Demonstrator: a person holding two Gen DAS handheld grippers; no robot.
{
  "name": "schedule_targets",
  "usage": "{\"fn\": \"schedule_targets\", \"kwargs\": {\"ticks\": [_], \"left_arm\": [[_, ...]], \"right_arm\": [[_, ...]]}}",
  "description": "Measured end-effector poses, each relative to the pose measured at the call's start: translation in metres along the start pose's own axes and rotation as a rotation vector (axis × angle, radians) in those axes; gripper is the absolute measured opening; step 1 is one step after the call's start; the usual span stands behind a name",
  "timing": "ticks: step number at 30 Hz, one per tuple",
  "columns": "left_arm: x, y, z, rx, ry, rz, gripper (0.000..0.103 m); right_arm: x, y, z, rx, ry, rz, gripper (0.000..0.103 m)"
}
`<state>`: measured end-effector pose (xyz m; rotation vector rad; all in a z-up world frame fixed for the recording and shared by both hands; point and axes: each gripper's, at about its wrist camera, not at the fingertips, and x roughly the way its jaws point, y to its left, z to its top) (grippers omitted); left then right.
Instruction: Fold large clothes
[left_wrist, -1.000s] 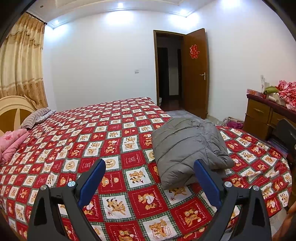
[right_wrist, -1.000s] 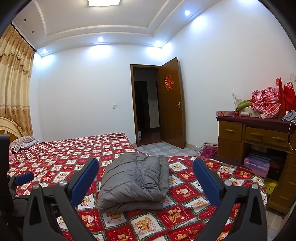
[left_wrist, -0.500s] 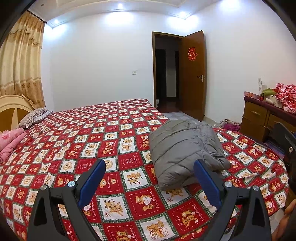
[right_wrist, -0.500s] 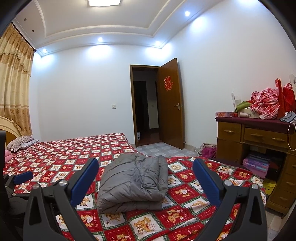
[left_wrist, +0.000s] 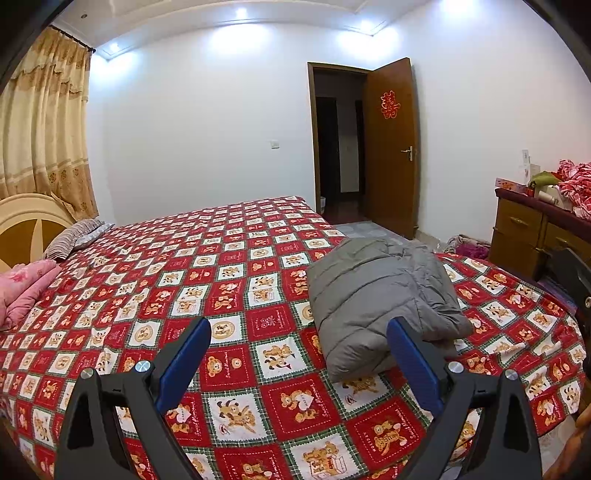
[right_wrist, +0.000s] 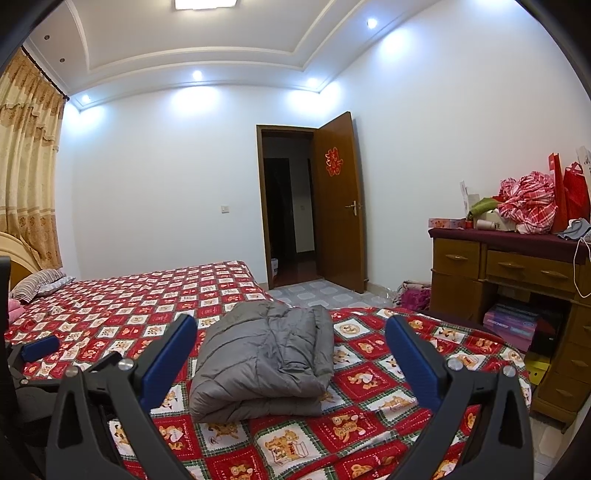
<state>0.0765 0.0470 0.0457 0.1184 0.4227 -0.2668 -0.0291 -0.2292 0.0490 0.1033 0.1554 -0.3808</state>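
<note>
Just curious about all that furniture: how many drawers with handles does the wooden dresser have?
5 in the right wrist view: two along the top, three stacked at the right edge. More may lie outside the frame.

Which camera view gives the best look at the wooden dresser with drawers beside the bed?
The right wrist view: the dresser shows its drawers, cluttered top and the open space below. In the left wrist view the dresser sits at the frame's right edge, where only part of it is visible.
</note>
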Motion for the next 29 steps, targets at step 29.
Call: {"fn": "schedule_targets", "kwargs": {"ticks": [29], "left_arm": [[0.023, 0.034, -0.001, -0.071, 0.032, 0.022, 0.097]], "right_arm": [[0.013, 0.015, -0.014, -0.015, 0.079, 0.008, 0.103]]}}
